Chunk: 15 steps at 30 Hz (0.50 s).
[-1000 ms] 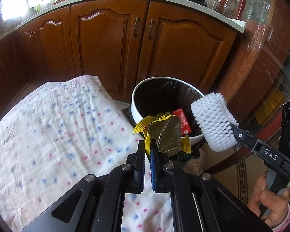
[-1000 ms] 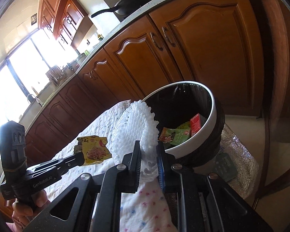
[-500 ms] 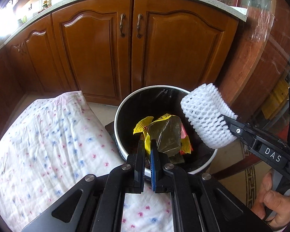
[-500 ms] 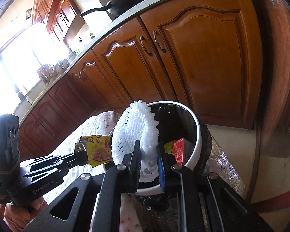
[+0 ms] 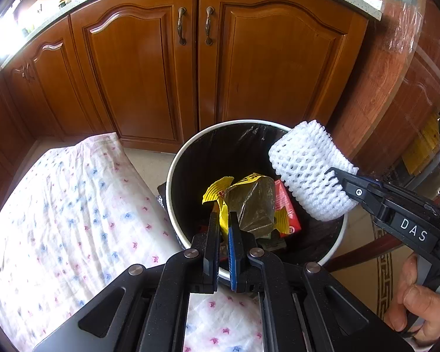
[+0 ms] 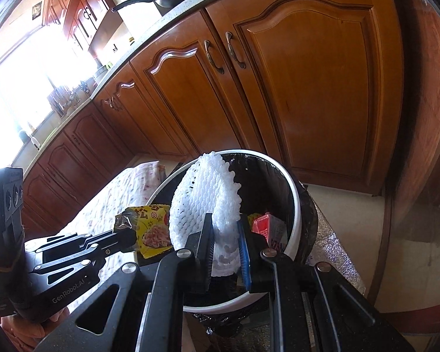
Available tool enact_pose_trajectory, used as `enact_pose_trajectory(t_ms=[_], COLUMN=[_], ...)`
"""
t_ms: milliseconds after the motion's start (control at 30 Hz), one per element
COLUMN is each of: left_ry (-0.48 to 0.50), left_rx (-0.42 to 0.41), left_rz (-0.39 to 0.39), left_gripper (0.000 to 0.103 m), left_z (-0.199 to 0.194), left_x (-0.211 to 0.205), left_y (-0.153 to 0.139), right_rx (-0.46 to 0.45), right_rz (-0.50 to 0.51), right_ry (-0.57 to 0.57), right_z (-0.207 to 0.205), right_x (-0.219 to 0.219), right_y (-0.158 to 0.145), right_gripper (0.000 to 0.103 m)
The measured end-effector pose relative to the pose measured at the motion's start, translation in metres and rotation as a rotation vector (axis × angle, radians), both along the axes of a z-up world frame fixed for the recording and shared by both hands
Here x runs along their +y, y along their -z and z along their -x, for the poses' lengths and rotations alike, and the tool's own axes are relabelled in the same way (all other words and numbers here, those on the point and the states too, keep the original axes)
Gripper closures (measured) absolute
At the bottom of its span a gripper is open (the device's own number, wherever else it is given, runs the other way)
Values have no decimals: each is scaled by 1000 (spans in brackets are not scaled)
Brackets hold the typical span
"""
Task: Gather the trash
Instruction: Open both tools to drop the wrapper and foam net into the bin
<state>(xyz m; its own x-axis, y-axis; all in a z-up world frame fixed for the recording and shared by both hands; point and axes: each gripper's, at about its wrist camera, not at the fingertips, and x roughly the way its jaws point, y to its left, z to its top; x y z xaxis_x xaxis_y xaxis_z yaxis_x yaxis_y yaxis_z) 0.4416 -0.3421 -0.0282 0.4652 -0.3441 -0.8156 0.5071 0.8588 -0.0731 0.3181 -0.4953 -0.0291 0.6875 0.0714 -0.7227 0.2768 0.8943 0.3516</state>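
Wooden cabinet doors (image 5: pixel 249 67) line the far side beneath a speckled countertop (image 6: pixel 173 20); a bright window (image 6: pixel 20 88) glares far left.

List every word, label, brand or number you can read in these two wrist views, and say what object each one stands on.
"DAS": white letters on the black right gripper holding the white foam mesh sleeve.
"GenRobot.AI": pale lettering on the black left gripper holding the yellow snack wrapper.
Yellow snack wrapper: printed characters, too small to read.
Red carton in the white-rimmed bin: dark digits, partly hidden, unreadable.
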Motion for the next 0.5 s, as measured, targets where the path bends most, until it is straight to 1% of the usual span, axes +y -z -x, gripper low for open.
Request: enact_pose_trajectory(t_ms=[67,133,167,233,267,300,367,433,467,500], left_ry=[0,4,5,-5,-8,-8,-16,-28,-35,-44], left_rx=[6,12,13,6,-3,-10,-16,-15,-12,-9], left_rz=[-3,-5,-8,-15,-10,-2,7,19,25,31], left_gripper=[99,96,91,65,61,56,55,54,54,54], left_z=[-1,-1,-1,2,4,6,10,14,16,18], left_x=[-2,-4,-4,-3,-2,0,5,12,15,20], left_y=[2,2,2,0,-2,-4,-6,-8,-8,-9], right_rx=[9,14,15,19,19,16,5,-9,-18,-30], right_rz=[7,10,11,-3,-16,-23,-23,-36,-46,-54], right_ry=[3,4,8,13,17,23,30,36,39,39], right_z=[-2,-4,-4,-5,-4,-2,2,7,10,14], right_x=[-1,-2,-2,-5,-7,-7,-7,-7,-7,-6], right_y=[1,2,3,4,5,4,2,0,0,-2], right_gripper=[87,84,84,80,70,58,54,52,49,43])
